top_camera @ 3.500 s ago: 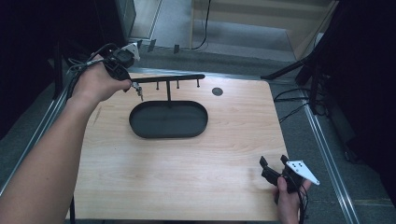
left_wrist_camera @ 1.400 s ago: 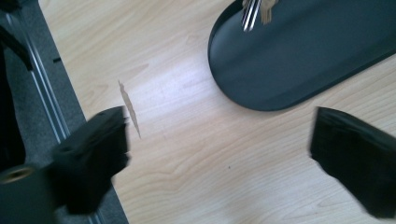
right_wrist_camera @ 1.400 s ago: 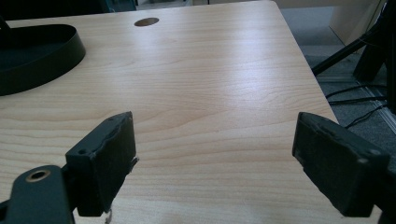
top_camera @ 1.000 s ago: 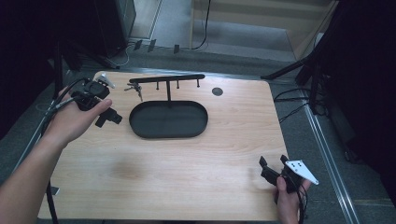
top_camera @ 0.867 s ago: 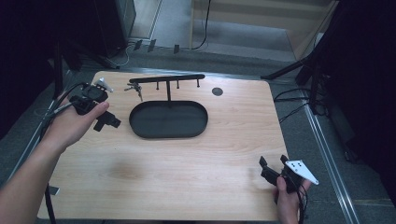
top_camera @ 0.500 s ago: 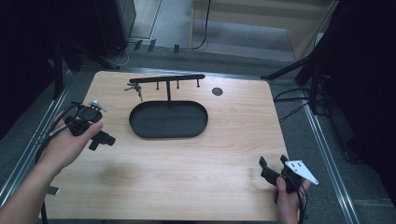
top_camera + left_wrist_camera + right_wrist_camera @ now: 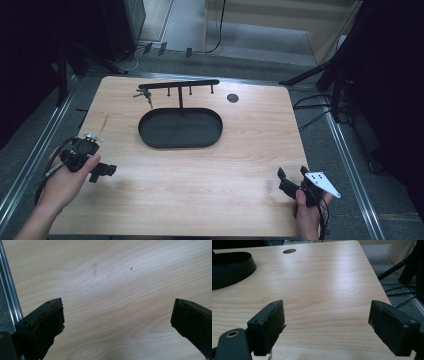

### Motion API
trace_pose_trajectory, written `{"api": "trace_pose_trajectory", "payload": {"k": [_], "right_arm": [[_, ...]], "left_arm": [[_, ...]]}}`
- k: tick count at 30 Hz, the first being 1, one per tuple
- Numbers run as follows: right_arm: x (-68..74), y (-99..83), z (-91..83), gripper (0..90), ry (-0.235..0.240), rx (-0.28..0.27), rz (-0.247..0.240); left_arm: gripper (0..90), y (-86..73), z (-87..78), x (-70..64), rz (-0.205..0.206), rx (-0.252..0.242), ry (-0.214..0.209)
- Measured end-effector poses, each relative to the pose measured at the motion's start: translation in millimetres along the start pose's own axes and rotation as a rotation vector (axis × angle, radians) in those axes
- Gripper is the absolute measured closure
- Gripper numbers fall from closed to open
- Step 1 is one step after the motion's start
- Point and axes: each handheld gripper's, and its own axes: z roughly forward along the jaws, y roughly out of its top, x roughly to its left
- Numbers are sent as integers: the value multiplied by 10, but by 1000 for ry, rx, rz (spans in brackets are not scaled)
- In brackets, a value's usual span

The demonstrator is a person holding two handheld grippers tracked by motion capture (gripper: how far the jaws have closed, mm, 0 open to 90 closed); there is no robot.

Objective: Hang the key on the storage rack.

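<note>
A black rack bar with several hooks stands over a black oval tray at the back middle of the table. A small bunch of keys hangs from the bar's left end. My left gripper is held low at the near left of the table, far from the rack. It is open, and its wide jaws have only bare wood between them. At the near right edge my right gripper is also open and empty, facing the tray.
The wooden table has a round cable hole at the back right, also in the right gripper view. Metal rails run along both sides. Dark stands and cables lie on the floor to the right.
My left gripper has drawn back from the rack's left end to the near left of the table, and the keys stay hanging there. The right gripper has not moved.
</note>
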Motion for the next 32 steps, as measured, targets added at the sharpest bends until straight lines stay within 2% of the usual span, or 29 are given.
{"api": "trace_pose_trajectory", "payload": {"k": [4,6,7,8,9,13,15,16,17,18,19,20,21,23,24,25,26,32], "right_arm": [[1,0,0,133,-1,-1,-3],[7,-2,-2,133,-8,-7,-7],[7,-2,-2,133,-8,-7,-7],[9,-2,-2,134,-10,-7,-9],[9,-2,-2,134,-10,-7,-9],[9,-2,-2,133,-11,-8,-9],[9,-2,-2,133,-12,-7,-10],[9,-3,-3,133,-12,-7,-13],[9,-3,-3,133,-12,-7,-13],[10,-3,-3,133,-13,-7,-11],[9,-3,-2,133,-13,-7,-11],[9,-3,-2,133,-14,-7,-11],[9,-3,-2,133,-14,-7,-11],[10,-3,-3,133,-15,-6,-13],[11,-3,-4,133,-14,-6,-13],[11,-3,-4,133,-14,-6,-13],[13,-4,-6,133,-14,-8,-11],[12,-4,-5,133,-11,-7,-14]], "left_arm": [[0,-184,115,65,-22,-25,19],[0,-336,197,124,-60,-65,-4],[0,-336,197,124,-60,-65,-4],[0,-445,250,154,-85,-102,-2],[0,-445,250,154,-85,-102,-2],[0,-664,290,219,-138,-221,-3],[0,-763,297,242,-154,-283,16],[0,-853,308,240,-155,-335,35],[0,-853,308,240,-155,-335,35],[0,-930,320,222,-147,-382,53],[0,-930,320,222,-147,-382,53],[0,-1001,337,201,-150,-433,69],[0,-1001,337,201,-150,-433,69],[0,-1067,365,184,-157,-478,81],[0,-1127,366,175,-164,-526,83],[0,-1127,366,175,-164,-526,83],[0,-1155,344,185,-175,-562,80],[0,-1201,338,225,-217,-601,46]]}}
